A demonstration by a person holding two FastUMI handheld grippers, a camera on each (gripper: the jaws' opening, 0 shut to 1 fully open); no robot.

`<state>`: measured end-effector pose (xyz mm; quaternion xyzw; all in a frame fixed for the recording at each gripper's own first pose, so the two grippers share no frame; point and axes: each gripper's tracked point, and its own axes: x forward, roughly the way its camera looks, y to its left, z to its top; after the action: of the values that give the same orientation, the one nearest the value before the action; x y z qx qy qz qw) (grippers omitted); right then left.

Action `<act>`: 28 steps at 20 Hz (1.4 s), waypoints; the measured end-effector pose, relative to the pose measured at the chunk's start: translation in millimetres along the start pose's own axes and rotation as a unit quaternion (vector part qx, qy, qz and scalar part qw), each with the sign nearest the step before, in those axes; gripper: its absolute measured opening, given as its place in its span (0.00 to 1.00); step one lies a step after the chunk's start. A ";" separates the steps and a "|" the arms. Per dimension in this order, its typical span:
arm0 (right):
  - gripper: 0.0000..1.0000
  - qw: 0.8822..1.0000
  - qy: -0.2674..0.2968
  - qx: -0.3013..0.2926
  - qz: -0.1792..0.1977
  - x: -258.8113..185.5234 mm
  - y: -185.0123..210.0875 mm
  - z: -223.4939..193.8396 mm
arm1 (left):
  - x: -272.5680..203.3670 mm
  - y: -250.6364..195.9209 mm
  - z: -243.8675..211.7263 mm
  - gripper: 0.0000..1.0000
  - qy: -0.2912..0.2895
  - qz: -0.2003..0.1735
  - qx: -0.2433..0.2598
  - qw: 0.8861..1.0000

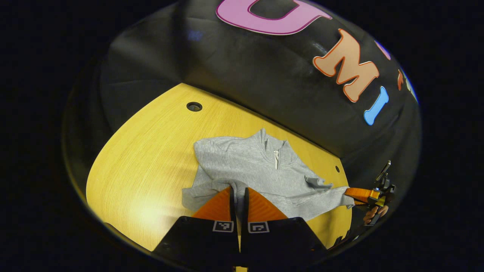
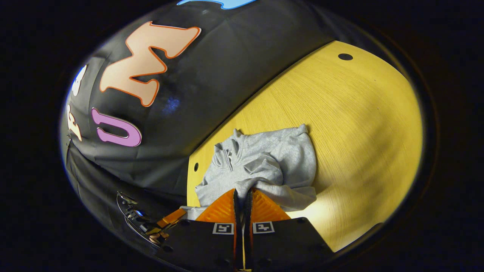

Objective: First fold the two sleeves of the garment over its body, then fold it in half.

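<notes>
A grey zip-neck sweatshirt [image 1: 245,162] lies on the yellow wooden table [image 1: 151,158], its collar toward the booth wall. One sleeve cuff [image 1: 317,183] rests on the body. My left gripper [image 1: 238,194] is shut on the garment's near edge, with cloth pinched between the fingers. In the left gripper view my right gripper [image 1: 357,194] grips the same near edge at the far right, a hand behind it. In the right gripper view the sweatshirt [image 2: 280,162] is bunched, and my right gripper [image 2: 242,196] is shut on its near edge. The left gripper [image 2: 172,218] shows at lower left.
The table has a round cable hole [image 1: 194,106] at the back left and a small hole [image 1: 337,169] near the garment's right side. The black booth wall [image 1: 264,83] rises just behind the table. Bare tabletop [image 2: 359,132] stretches beside the garment.
</notes>
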<state>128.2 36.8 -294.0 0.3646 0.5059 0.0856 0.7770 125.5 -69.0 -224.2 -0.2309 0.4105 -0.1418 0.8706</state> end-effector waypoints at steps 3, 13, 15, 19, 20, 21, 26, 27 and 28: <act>0.07 1.000 -0.003 0.009 -0.017 18.9 -5.8 7.0 | 24.9 12.1 -3.5 0.00 0.019 0.013 -0.024 0.999; 0.44 0.997 -0.070 0.028 0.022 46.1 7.1 22.7 | 54.0 21.6 22.0 0.12 -0.028 0.017 -0.116 0.993; 0.79 0.996 -0.091 0.006 0.022 45.6 13.1 28.1 | 48.1 12.8 48.8 0.29 -0.080 0.001 -0.108 0.991; 0.98 0.988 -0.144 -0.051 0.013 42.7 21.9 45.3 | 40.3 -3.2 88.4 0.80 -0.149 -0.020 -0.066 0.986; 0.98 0.983 -0.172 -0.064 0.011 39.2 24.0 57.2 | 39.5 -2.3 91.6 0.89 -0.154 -0.014 -0.045 0.987; 0.98 0.977 -0.200 -0.077 -0.001 36.0 22.6 69.9 | 40.0 0.4 93.4 0.89 -0.155 -0.003 -0.027 0.988; 0.98 0.962 -0.232 -0.141 -0.018 19.4 30.3 79.6 | 19.8 -1.3 102.8 0.94 -0.166 0.027 0.035 0.985; 0.98 0.956 -0.244 -0.161 -0.022 13.4 33.6 79.9 | 11.3 -2.5 109.6 0.95 -0.182 0.035 0.052 0.981; 0.97 0.950 -0.255 -0.177 -0.026 5.8 37.5 81.2 | 2.3 -3.2 114.3 0.94 -0.193 0.045 0.071 0.978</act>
<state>208.7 27.7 -255.6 0.2175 0.2765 0.0581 0.9343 215.9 -40.1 -160.5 -0.1732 0.2335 -0.0836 0.9531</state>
